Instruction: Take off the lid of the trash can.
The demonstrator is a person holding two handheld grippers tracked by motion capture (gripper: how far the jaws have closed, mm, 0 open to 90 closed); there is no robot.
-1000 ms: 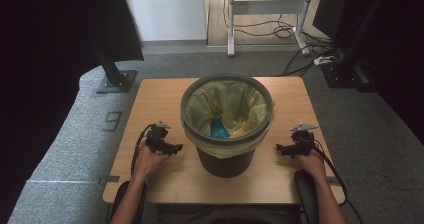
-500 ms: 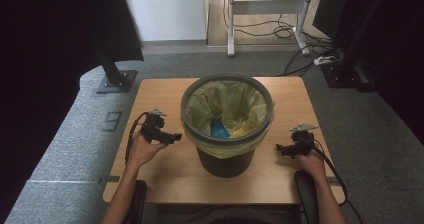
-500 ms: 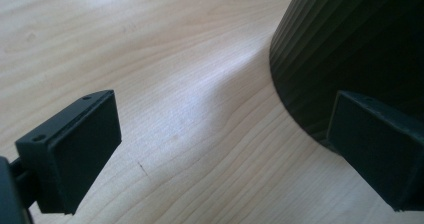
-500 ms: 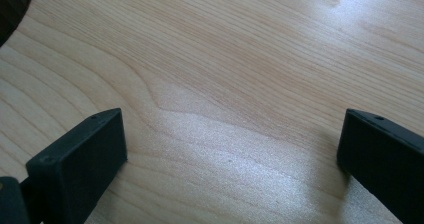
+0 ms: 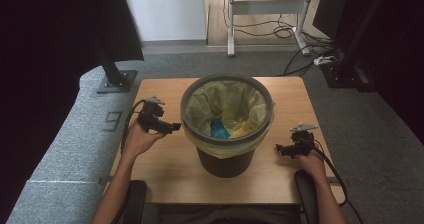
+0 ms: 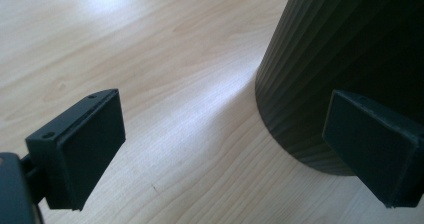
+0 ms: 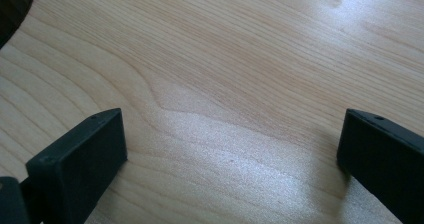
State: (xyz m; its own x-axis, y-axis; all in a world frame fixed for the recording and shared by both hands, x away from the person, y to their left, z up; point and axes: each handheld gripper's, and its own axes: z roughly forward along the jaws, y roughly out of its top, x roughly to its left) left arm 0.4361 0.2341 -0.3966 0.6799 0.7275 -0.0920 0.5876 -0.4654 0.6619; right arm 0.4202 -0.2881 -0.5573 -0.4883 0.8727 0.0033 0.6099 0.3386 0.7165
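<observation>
Dark ribbed waste bin (image 5: 227,156) stands upright near the middle of the wooden tabletop (image 5: 165,159), slightly toward the near edge. Yellow bag liner (image 5: 227,104) is folded over the bin's rim all round and hangs a little way down the outer wall. Inside, on the liner, a blue item (image 5: 218,129) lies near the bottom; what it is cannot be told.

Left tool (image 5: 170,128): held in the person's left hand (image 5: 137,139), raised above the tabletop on the left side of the bin, jaws pointing toward the bin wall, tips just beside the liner's overhang but apart from it. In the left gripper view the jaws stand wide apart with nothing between them; the bin's ribbed wall (image 6: 345,59) lies ahead, one jaw overlapping it in the picture, bare wood (image 6: 150,59) under the other.

Right tool (image 5: 280,149): held in the right hand (image 5: 312,161) near the right edge of the tabletop, low over the wood, jaws pointing toward the bin, clearly apart from it. In the right gripper view the jaws are spread wide, nothing held; wood grain (image 7: 240,84) between them, a dark sliver of the bin (image 7: 12,6) at the upper left corner.

Cables trail from both tools back along the forearms.
</observation>
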